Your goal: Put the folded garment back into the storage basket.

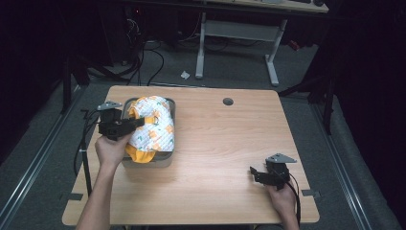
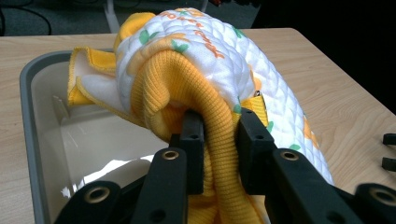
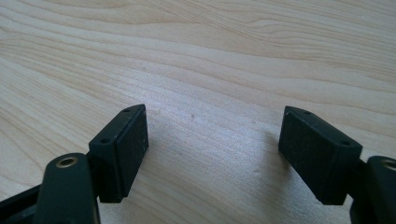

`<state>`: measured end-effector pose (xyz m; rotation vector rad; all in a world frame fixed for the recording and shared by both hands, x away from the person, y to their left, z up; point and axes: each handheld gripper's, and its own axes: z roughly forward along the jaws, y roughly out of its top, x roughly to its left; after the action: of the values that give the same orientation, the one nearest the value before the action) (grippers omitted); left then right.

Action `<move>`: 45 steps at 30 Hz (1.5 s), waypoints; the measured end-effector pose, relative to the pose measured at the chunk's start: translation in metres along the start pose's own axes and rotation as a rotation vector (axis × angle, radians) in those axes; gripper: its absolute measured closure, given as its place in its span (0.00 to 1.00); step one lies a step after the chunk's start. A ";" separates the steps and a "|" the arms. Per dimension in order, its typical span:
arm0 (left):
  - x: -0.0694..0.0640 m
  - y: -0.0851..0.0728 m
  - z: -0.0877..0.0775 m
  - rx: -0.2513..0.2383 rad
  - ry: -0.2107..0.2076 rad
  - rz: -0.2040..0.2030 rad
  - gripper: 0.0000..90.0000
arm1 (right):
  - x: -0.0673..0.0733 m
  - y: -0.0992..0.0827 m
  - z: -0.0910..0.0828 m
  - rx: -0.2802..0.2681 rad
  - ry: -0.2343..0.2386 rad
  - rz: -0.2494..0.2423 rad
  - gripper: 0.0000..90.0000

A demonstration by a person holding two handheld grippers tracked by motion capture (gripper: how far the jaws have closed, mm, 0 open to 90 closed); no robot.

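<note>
Quilted white cloth (image 2: 219, 56) printed with orange and green, edged in ribbed yellow knit, lies bunched over a grey plastic bin (image 1: 165, 160) at the left of the pale wood tabletop (image 1: 225, 143). The left gripper (image 1: 142, 121) reaches level across the bin, its black fingers (image 2: 192, 140) pinched on a yellow knit fold. The right gripper (image 1: 254, 173) rests low near the front right edge, fingers (image 3: 123, 144) spread wide over bare wood.

Garment (image 1: 153, 125) in bin (image 1: 168, 161), table (image 1: 220, 143) left side; right hand-held gripper (image 1: 255, 174) near front right.
</note>
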<state>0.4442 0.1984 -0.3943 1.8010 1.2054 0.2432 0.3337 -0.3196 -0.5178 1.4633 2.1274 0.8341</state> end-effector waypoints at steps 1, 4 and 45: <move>0.001 0.000 0.001 0.001 0.002 -0.003 0.83 | 0.000 0.000 0.000 0.002 0.000 0.000 0.27; 0.005 -0.001 0.003 0.011 0.008 -0.007 0.83 | 0.000 0.000 0.000 0.001 0.000 0.000 0.27; 0.019 -0.014 0.061 0.174 0.123 0.051 0.82 | 0.000 0.000 0.000 0.000 0.000 0.000 0.27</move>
<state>0.4815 0.1801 -0.4446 1.9938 1.3018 0.2894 0.3337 -0.3196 -0.5178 1.4631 2.1274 0.8340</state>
